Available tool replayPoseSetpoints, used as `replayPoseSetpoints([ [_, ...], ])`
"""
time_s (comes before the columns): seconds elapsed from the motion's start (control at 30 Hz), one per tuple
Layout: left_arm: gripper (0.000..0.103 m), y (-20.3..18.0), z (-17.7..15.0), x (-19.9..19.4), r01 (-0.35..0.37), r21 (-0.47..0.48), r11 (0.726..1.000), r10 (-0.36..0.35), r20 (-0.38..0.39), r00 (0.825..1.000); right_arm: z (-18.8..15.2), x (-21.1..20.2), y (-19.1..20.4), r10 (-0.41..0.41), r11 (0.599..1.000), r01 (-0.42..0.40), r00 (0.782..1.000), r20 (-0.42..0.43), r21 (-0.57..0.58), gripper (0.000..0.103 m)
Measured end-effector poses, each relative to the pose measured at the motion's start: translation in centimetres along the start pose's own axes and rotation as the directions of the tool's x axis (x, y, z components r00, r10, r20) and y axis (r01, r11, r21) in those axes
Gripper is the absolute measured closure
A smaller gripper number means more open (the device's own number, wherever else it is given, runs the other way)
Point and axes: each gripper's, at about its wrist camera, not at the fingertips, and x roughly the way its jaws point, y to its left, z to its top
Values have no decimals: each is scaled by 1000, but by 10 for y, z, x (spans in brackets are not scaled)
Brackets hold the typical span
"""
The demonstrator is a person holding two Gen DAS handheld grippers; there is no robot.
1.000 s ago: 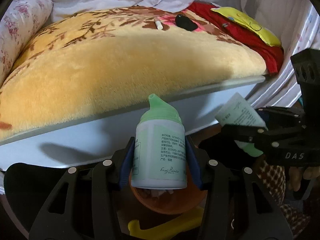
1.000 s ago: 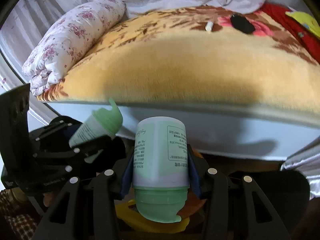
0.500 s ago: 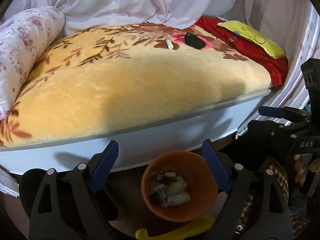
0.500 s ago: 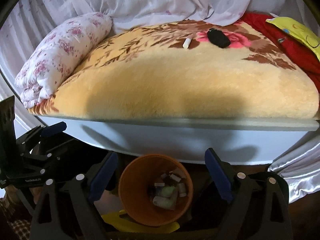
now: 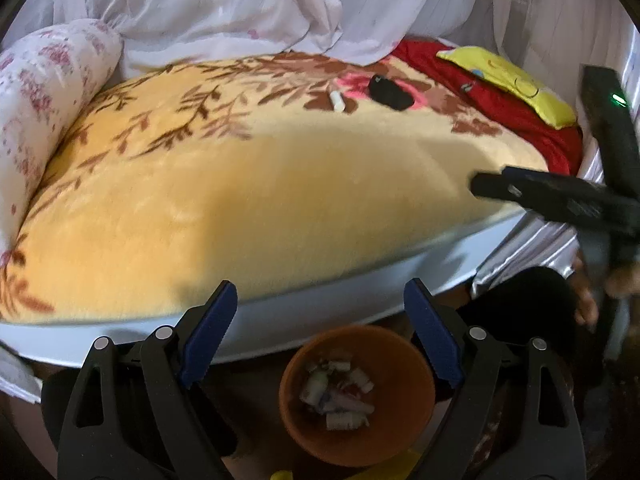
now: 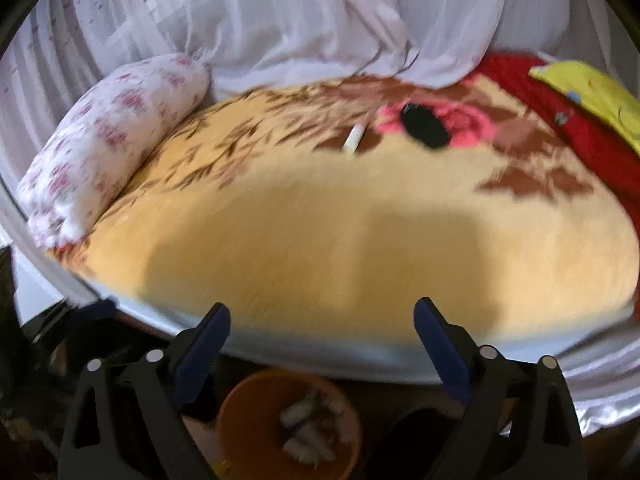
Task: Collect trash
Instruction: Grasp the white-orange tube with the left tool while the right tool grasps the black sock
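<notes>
An orange bin [image 5: 416,364] with several bottles and tubes in it stands on the floor by the bed; it also shows in the right wrist view [image 6: 244,412]. My left gripper [image 5: 320,300] is open and empty above it. My right gripper [image 6: 322,320] is open and empty over the bed's edge; it shows at the right of the left wrist view [image 5: 480,188]. A small white tube [image 5: 337,101] and a black object [image 5: 390,92] lie far back on the yellow blanket [image 5: 280,184]; the right wrist view shows the tube [image 6: 353,139] and the black object [image 6: 425,126].
A flowered bolster [image 6: 108,144] lies at the bed's left. A red cloth [image 5: 500,108] with a yellow cushion [image 5: 508,80] lies at the right. White curtains [image 6: 280,20] hang behind. A yellow object [image 5: 384,470] lies by the bin.
Both grippers let go of their green-capped bottles, which dropped into the bin, then opened wide and rose toward the bed.
</notes>
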Motion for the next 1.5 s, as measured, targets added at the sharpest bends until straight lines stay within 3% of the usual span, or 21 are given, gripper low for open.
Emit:
replayPoseSetpoints([
  [0.23,20,-11,24,8,-24,47,999,21,61,998,84,39,-39,-144,989,145,987,79,-17,10],
  [0.33,20,-11,29,14,-35,64,997,31,67,997,126,74,-57,-185,982,186,982,47,-21,10],
  [0.47,20,-5,31,24,-30,50,998,27,47,999,158,121,-68,-242,969,242,970,-14,-46,10],
  [0.77,20,10,33,39,-40,17,999,40,9,999,193,191,-91,-264,963,269,956,-127,27,10],
  [0.8,20,10,33,40,-38,16,999,38,7,999,194,195,-93,-259,963,267,956,-138,39,13],
  [0.83,20,10,34,41,-37,15,999,37,5,999,195,197,-95,-256,963,265,956,-144,49,25],
  [0.87,20,10,35,43,-35,16,999,35,2,999,195,199,-99,-243,965,254,958,-154,61,48],
  [0.97,20,9,38,47,-26,12,1000,27,-5,1000,189,189,-105,-196,970,213,970,-145,116,54],
  [1.13,20,6,59,61,-6,4,1000,6,-10,1000,165,125,-93,-102,980,96,995,24,173,54],
  [1.37,20,-4,139,90,-19,20,1000,17,111,994,130,54,-69,-123,985,96,975,187,145,53],
  [1.5,22,-9,181,132,-40,37,999,37,85,996,119,39,-68,-145,984,117,963,226,134,53],
])
